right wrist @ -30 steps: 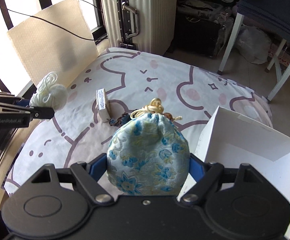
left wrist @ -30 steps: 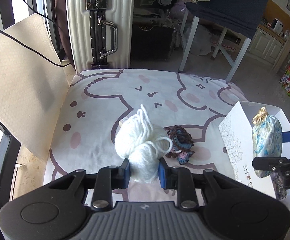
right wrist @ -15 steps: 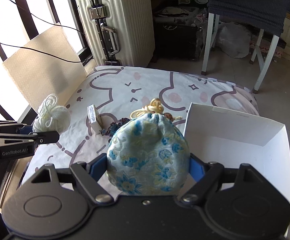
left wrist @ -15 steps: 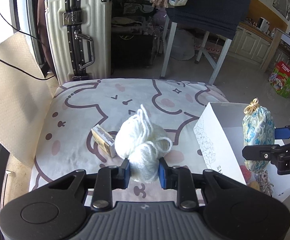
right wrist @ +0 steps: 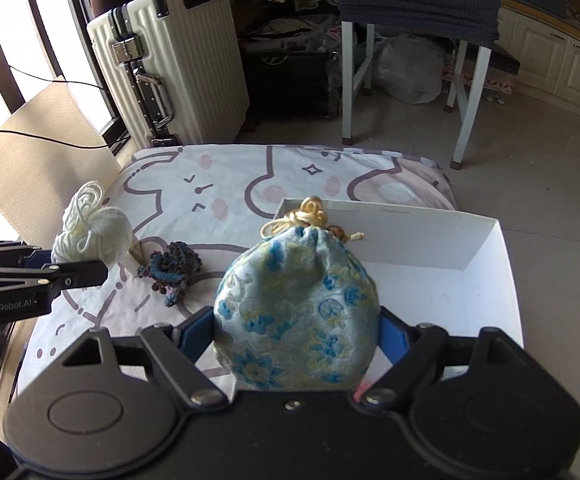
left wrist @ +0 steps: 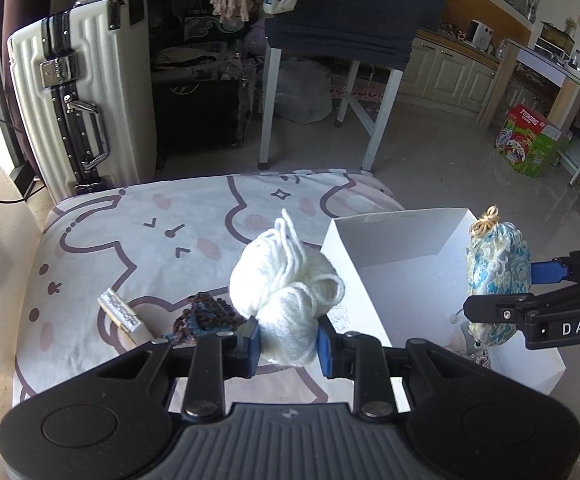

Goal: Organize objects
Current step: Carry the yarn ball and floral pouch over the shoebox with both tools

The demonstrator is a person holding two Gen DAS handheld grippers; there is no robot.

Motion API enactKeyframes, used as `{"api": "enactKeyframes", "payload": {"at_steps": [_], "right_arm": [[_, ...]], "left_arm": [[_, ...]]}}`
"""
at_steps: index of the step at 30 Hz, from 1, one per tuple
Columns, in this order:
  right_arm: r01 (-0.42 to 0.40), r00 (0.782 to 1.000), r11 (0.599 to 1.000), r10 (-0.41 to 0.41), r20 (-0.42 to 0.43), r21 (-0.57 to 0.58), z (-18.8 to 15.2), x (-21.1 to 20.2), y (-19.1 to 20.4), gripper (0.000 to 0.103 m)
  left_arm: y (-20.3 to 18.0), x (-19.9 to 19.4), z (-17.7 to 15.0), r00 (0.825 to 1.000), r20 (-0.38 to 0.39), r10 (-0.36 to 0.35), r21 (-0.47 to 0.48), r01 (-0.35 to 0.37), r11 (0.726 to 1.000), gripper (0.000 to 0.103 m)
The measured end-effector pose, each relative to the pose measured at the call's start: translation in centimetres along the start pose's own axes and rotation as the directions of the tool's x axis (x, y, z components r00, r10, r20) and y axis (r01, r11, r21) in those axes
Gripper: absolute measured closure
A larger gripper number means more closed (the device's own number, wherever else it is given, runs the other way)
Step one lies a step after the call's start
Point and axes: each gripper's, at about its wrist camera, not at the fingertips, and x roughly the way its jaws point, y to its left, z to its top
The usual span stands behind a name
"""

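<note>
Above the cartoon-printed cushion (left wrist: pixel 138 240), in the left wrist view, a ball of white yarn (left wrist: pixel 286 292) is clamped in the left gripper (left wrist: pixel 286 340). A white box (left wrist: pixel 406 252) is seen to its right, with a dark crocheted piece (left wrist: pixel 206 316) and a small packet (left wrist: pixel 124 316) lying on the cushion to its left. In the right wrist view, a blue floral drawstring pouch (right wrist: pixel 296 312) is gripped by the right gripper (right wrist: pixel 296 336), held over the near edge of the white box (right wrist: pixel 490 280). The yarn is seen at left.

"DAS" on right gripper (left wrist: pixel 502 296); "GenRobot.AI" on left gripper (right wrist: pixel 78 264); carton (left wrist: pixel 528 140) reads perhaps "TUBORG".
</note>
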Motion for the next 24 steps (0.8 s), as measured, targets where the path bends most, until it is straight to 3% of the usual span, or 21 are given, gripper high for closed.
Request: {"api": "enactKeyframes", "payload": {"at_steps": [12,24], "right_arm": [[0.07,0.997,0.993,-0.069,-0.019,0.091,-0.8,0.8,-6.2,0.019],[0.105,0.991,0.987,-0.094,-0.095,0.12,-0.1,6.8,-9.5,0.019]], "left_arm": [[-4.8,3.0,1.0,0.998,-0.023,-0.057,0.074,0.059,0.996,0.074],[-8.7,8.0,1.2,0.99,-0.06,-0.127,0.182,0.136,0.974,0.074]]}}
